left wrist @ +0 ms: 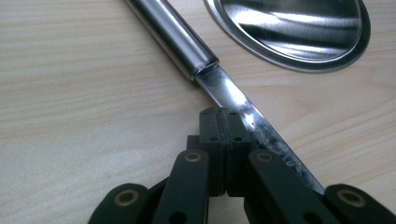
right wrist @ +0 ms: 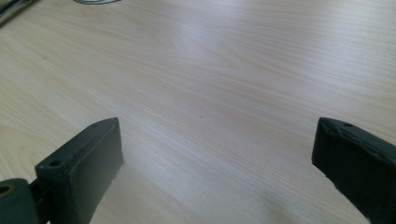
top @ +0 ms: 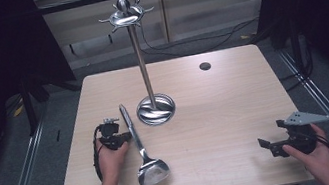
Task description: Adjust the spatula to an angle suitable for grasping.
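A steel spatula (top: 136,143) lies on the wooden table (top: 217,114), head toward me and handle pointing at a metal utensil stand (top: 143,65). The stand has a round base (top: 155,109) and hooks on top. My left gripper (top: 120,138) rests against the left side of the spatula's handle. In the left gripper view its jaws (left wrist: 226,116) are pressed pad to pad with nothing visible between them. The spatula's flat neck (left wrist: 233,95) runs past the right pad's tip, and the stand's base (left wrist: 299,32) sits beyond. My right gripper (top: 268,148) stands open over bare wood (right wrist: 217,154) at the right front.
A small dark round hole (top: 205,66) sits in the table's far right part. Metal rails (top: 23,172) run along the floor on both sides, with cables behind the table.
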Action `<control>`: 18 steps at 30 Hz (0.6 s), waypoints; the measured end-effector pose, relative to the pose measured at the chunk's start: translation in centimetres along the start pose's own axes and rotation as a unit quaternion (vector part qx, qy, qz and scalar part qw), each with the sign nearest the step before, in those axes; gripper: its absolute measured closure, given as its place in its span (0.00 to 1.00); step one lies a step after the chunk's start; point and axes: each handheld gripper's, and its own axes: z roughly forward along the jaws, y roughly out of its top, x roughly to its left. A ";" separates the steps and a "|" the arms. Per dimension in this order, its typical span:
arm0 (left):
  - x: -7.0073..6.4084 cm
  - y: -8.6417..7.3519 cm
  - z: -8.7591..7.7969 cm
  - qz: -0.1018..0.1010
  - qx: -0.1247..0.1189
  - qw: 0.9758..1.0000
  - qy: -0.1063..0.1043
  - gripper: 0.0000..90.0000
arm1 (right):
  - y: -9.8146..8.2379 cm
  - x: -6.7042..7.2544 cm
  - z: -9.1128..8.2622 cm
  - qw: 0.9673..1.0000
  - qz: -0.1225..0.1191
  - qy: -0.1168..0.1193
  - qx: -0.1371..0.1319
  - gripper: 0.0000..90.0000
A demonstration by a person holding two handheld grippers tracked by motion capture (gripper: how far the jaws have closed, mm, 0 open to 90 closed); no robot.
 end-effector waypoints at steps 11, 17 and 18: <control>-0.7 0.5 0.7 -0.004 -0.006 1.000 -0.009 0.96 | -0.3 -0.1 -0.5 1.000 0.006 -0.007 -0.001 0.02; -0.6 0.9 -0.3 -0.026 -0.015 0.999 0.012 0.82 | -0.3 -0.2 -0.6 1.000 0.009 -0.009 -0.005 0.02; -0.6 0.9 -0.3 -0.026 -0.015 0.999 0.012 0.78 | -0.3 -0.2 -0.6 1.000 0.009 -0.009 -0.005 0.02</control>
